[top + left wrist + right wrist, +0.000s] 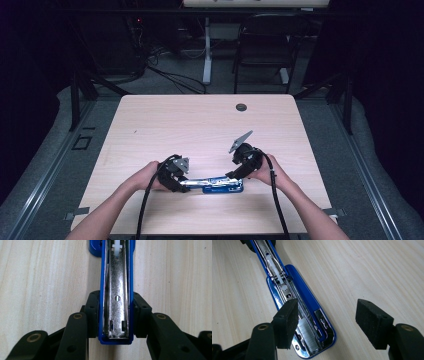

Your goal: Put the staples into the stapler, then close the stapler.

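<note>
A blue stapler (215,185) lies opened out flat near the table's front edge, its chrome channel facing up. My left gripper (182,182) is shut on the stapler's left end. In the left gripper view both pads press the blue side walls of the stapler (116,290), with the left gripper (115,315) square around it. My right gripper (234,176) hovers over the right end. In the right gripper view the right gripper (329,320) stands open above the stapler (297,290). A strip of staples (310,336) lies at the stapler's near end beside one pad. Neither pad presses anything.
The light wooden table (200,125) has a dark round grommet (241,107) near its far edge. Beyond it stand a black chair (265,45) and a white desk leg, with cables on the floor. Both forearms enter from the bottom edge.
</note>
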A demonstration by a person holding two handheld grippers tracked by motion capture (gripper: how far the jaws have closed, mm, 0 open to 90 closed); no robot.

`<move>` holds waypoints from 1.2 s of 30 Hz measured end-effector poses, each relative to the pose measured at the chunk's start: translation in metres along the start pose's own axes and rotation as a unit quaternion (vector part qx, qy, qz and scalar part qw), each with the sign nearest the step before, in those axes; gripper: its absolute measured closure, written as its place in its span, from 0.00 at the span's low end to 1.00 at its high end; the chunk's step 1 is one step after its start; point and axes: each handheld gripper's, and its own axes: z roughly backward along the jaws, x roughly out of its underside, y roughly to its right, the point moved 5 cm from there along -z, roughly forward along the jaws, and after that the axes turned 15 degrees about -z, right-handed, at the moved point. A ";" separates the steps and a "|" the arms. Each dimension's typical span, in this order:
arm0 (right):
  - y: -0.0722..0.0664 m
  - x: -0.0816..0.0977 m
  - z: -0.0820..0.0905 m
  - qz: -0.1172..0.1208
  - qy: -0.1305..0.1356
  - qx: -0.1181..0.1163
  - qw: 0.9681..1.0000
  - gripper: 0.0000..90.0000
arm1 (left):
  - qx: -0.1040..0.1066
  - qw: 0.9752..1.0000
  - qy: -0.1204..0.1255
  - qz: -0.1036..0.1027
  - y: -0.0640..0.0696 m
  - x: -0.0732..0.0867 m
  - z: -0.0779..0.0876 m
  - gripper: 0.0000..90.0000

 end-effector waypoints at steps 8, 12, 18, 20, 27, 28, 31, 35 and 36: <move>-0.003 -0.001 0.001 0.002 0.003 0.001 1.000 0.38 | -0.002 1.000 0.001 -0.001 0.000 0.000 0.000 0.72; -0.003 -0.002 0.002 -0.001 0.012 -0.003 1.000 0.37 | -0.005 1.000 -0.002 -0.003 0.000 -0.001 0.000 0.72; -0.006 -0.005 0.005 0.004 0.026 -0.005 1.000 0.48 | -0.005 1.000 -0.007 -0.007 0.000 -0.003 0.004 0.72; -0.007 -0.006 0.006 0.005 0.032 -0.007 0.999 0.51 | 0.001 1.000 -0.003 -0.005 0.001 -0.003 0.005 0.72; -0.013 -0.010 0.010 0.015 0.053 -0.012 0.998 0.73 | -0.004 1.000 0.000 -0.008 0.001 -0.004 0.008 0.72; -0.014 -0.010 0.011 0.021 0.052 -0.012 0.998 0.76 | -0.005 1.000 0.001 -0.008 0.001 -0.005 0.009 0.72; -0.019 -0.010 0.011 0.029 0.054 -0.019 0.998 0.82 | -0.006 1.000 0.003 -0.008 0.001 -0.006 0.011 0.72; -0.026 -0.011 0.007 0.042 0.064 -0.028 0.997 0.91 | -0.009 1.000 0.007 -0.010 0.002 -0.008 0.014 0.72; -0.027 -0.011 0.006 0.042 0.060 -0.028 0.997 0.93 | -0.013 1.000 0.006 -0.010 0.002 -0.009 0.015 0.72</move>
